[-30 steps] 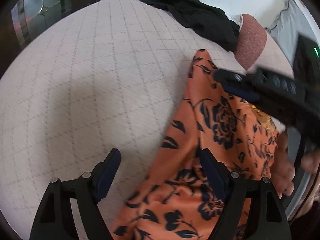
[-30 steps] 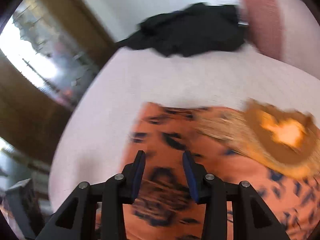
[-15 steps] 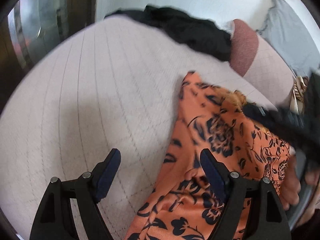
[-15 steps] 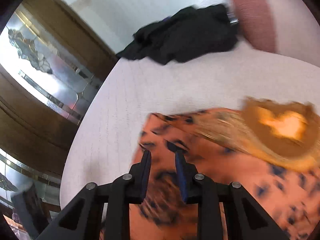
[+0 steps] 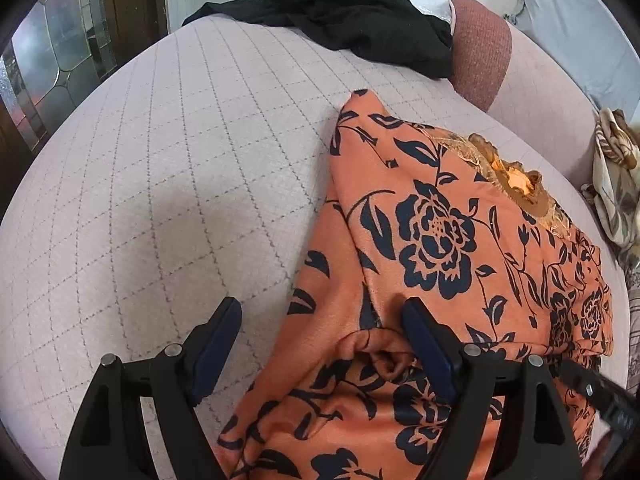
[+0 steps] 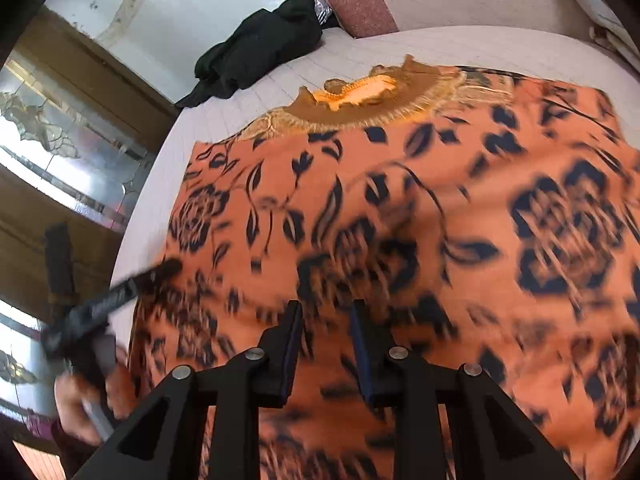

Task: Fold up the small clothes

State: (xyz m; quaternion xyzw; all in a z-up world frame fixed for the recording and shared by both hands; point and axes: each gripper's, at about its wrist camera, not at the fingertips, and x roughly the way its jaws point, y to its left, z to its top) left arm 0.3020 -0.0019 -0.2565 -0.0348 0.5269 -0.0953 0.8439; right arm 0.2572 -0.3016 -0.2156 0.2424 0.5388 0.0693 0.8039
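An orange garment [image 5: 432, 240] with dark blue flowers and a gold embroidered neckline [image 6: 360, 96] lies spread on a quilted pale pink bed [image 5: 160, 160]. My left gripper [image 5: 320, 324] is open wide and straddles the garment's left edge. Its right finger [image 5: 424, 340] rests on the cloth beside a small bunched fold, and its left finger is over bare quilt. My right gripper [image 6: 326, 316] hovers over the middle of the garment, which is blurred. Its jaws are a narrow gap apart and I see no cloth pinched between them. The right wrist view shows the left gripper [image 6: 100, 300] and a hand at the garment's left side.
A black garment [image 5: 352, 28] lies crumpled at the bed's far edge beside a reddish bolster [image 5: 480, 48]. A beige patterned cloth [image 5: 616, 184] sits at the right edge. A wooden door with glass panels [image 6: 60, 152] stands left of the bed.
My right gripper swept from the garment's upper left corner to its middle, and its jaws narrowed. In the left wrist view it dropped from across the cloth to the lower right corner.
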